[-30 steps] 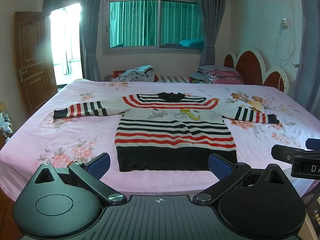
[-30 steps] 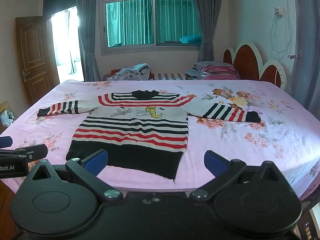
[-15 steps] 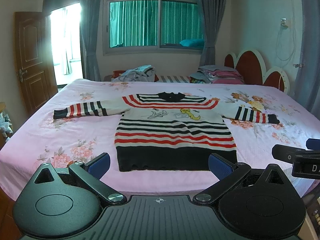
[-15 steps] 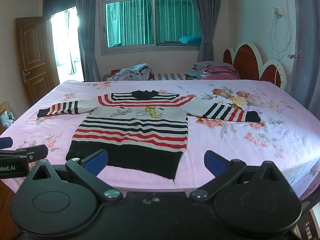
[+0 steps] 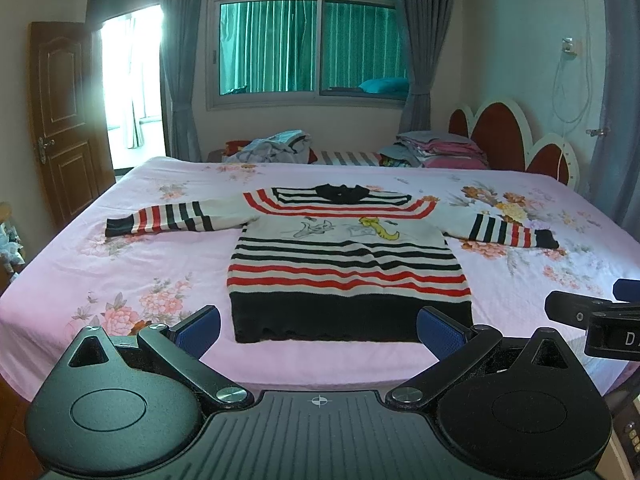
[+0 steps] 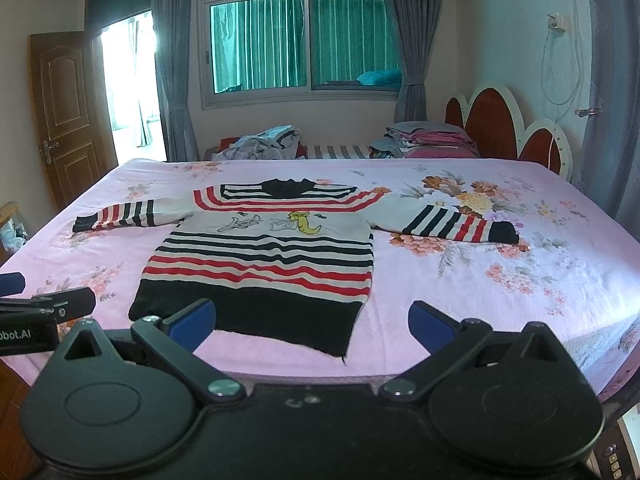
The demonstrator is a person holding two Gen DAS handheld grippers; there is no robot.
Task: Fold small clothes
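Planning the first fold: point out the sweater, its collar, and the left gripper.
sweater (image 5: 348,264), left wrist view, middle of the striped body.
collar (image 5: 342,193), left wrist view, black neck at the far edge.
left gripper (image 5: 318,330), left wrist view, midway between its blue fingertips.

Both cameras sit low at the foot edge of the bed (image 5: 120,248), each looking forward over its own gripper toward the window (image 5: 308,36) on the far wall. The left wrist view faces the striped sweater (image 5: 348,256) almost square on, the hem close in front of the left gripper (image 5: 318,328). The right wrist view stands just to the right of it, so the sweater (image 6: 260,256) lies left of centre and more of the bed toward the headboard (image 6: 508,128) shows. Each view catches the other gripper at its edge. They share the sweater, the bed, window, door (image 6: 64,116) and headboard.
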